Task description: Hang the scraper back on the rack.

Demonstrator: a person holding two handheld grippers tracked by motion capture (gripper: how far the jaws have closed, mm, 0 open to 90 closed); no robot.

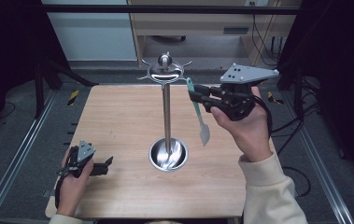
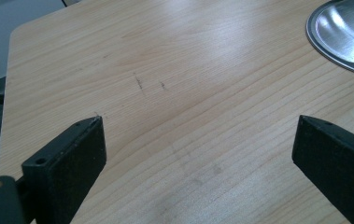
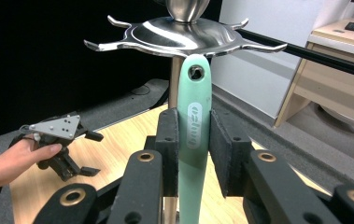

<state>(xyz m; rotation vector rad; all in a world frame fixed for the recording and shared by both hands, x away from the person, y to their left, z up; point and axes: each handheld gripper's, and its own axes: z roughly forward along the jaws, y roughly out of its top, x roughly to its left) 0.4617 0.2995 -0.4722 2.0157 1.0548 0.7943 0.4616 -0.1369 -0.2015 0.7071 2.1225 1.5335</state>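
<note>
A steel utensil stand [image 1: 166, 100] rises from a round base [image 1: 167, 154] at the table's middle, its hooked crown [image 3: 184, 35] at the top. My right gripper [image 1: 194, 94] is shut on the mint-green handle [image 3: 194, 126] of a spatula [image 1: 198, 114], which hangs upright with its pale blade [image 1: 204, 134] down. The handle's hanging hole [image 3: 195, 72] sits just below the crown's hooks, apart from them. My left gripper [image 1: 105, 165] rests low at the table's front left, open, with bare wood between its fingers [image 2: 72, 154].
The wooden table [image 1: 118, 116] has rounded corners and a drop on all sides. The stand's base rim [image 2: 340, 39] lies ahead and to the right of my left gripper. A wooden desk [image 1: 198, 23] and cables stand behind the table.
</note>
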